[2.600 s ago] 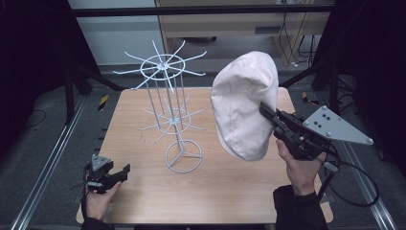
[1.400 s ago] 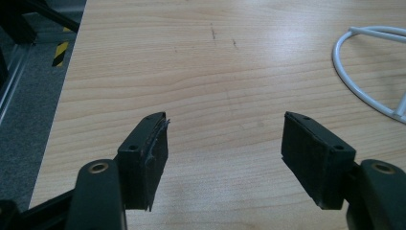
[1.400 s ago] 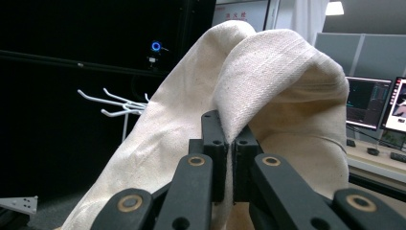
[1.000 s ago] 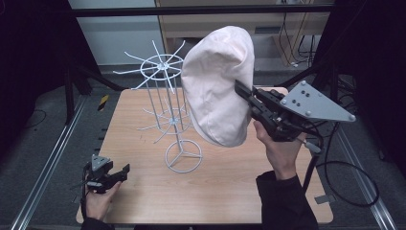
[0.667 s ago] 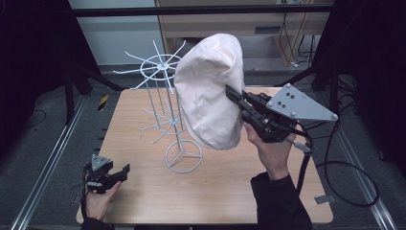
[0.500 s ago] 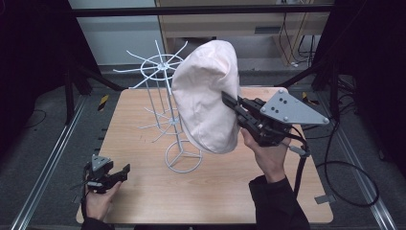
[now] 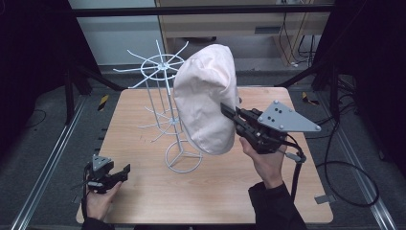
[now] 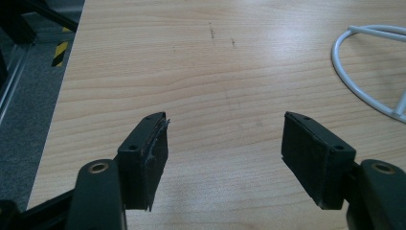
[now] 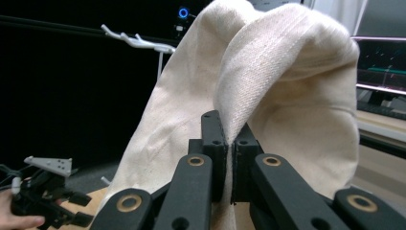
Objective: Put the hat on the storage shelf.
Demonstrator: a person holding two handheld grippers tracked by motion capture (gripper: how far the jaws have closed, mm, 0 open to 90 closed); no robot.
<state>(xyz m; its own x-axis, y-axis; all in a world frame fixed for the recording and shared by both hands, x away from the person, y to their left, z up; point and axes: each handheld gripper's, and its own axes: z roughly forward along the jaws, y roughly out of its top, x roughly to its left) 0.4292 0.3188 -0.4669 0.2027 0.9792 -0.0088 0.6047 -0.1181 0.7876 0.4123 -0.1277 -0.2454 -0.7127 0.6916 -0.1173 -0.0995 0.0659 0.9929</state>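
The right tongs (image 7: 229,112) are clamped on a fold of the cream fabric hat (image 7: 207,98), held up above the tabletop (image 7: 143,103). In the right gripper view the 2 jaws pinch the cloth between them; the hat rises ahead of the tongs and hides most of the white wire rack (image 7: 165,103) behind it. Whether hat and rack touch cannot be told. The left tongs (image 8: 225,143) rest low at the tabletop's near corner, jaws wide apart with nothing between them; the rack's base ring (image 8: 364,76) is cut off at the frame edge.
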